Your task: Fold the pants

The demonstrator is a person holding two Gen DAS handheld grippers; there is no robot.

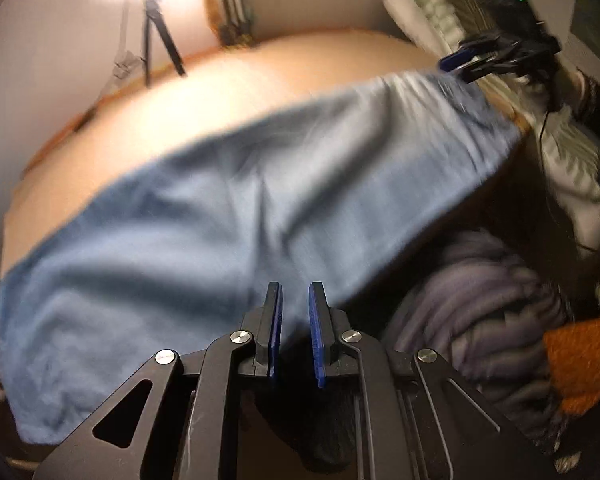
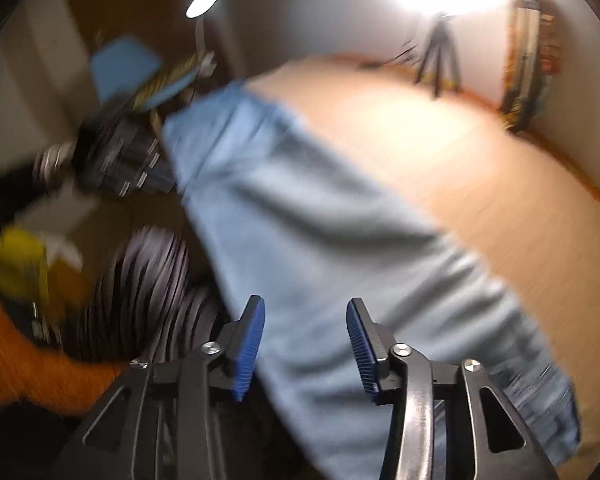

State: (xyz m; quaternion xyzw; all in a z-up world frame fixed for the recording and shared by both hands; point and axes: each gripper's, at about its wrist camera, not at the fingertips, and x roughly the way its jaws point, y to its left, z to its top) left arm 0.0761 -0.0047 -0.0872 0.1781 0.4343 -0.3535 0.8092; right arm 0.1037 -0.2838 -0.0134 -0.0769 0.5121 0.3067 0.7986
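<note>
Left tool [image 1: 294, 300]: jaws nearly together, a narrow gap showing between the blue pads, nothing gripped; cloth lay behind the gap, not in it. Right tool [image 2: 306, 320]: jaws apart, empty, released.

Pants [image 1: 228, 216]: light blue, spread flat as one long strip on the tan bench [image 1: 284, 76], already doubled leg on leg by the look of it. Near edge ran along the bench edge, just under both tools. Frames were motion-blurred, so seams and waistband were hard to read.

Key relation: the strip's long axis ran crosswise to the left tool's view, from low left up to far right, where the right tool appeared just past the pants' far end. In the right view the pants [image 2: 312, 248] ran away from the tool toward the far upper left. So each tool sat near one end, left tool roughly mid-to-one-end, right tool at the other.

Judgement: next fold should go end to end along that axis; either tool needs to re-grip an end first.

Beyond: dark clothes pile [image 1: 480, 308] off the bench edge, orange sleeve [image 1: 580, 360] beside it.
</note>
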